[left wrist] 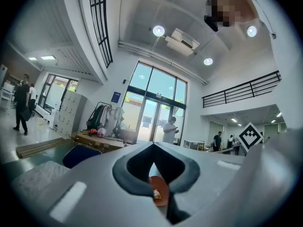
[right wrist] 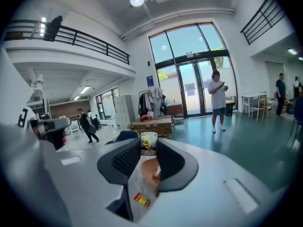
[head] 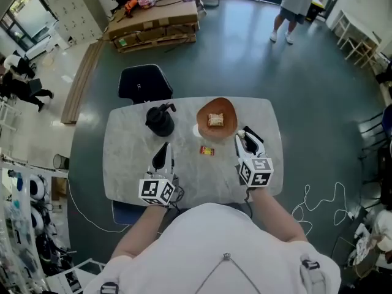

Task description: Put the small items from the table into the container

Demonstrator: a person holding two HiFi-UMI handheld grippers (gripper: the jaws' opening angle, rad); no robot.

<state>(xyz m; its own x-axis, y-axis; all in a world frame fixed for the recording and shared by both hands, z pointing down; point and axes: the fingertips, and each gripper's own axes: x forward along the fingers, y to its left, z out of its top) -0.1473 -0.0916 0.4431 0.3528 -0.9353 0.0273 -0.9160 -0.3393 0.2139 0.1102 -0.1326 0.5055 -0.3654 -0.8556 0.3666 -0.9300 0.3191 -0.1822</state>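
Observation:
On the pale table (head: 128, 164) stands an orange-brown bowl (head: 216, 118) with a snack piece inside; it also shows between the jaws as the bowl (right wrist: 150, 171) and the bowl (left wrist: 158, 190). A small red-and-yellow packet (head: 207, 150) lies in front of it, and appears as the packet (right wrist: 142, 200) in the right gripper view. My right gripper (right wrist: 148, 148) is raised above the table and shut on a small white-and-yellow packet (right wrist: 148, 143). That packet is hidden in the head view, where the right gripper (head: 242, 135) hangs right of the bowl. My left gripper (head: 162, 149) (left wrist: 152, 150) is shut and holds nothing.
A black kettle (head: 160, 120) stands left of the bowl. A dark chair (head: 144, 82) is at the table's far side. Pallets with cardboard (head: 156, 20) and a standing person (head: 293, 5) are farther off. A white cable (head: 318, 204) lies on the floor at the right.

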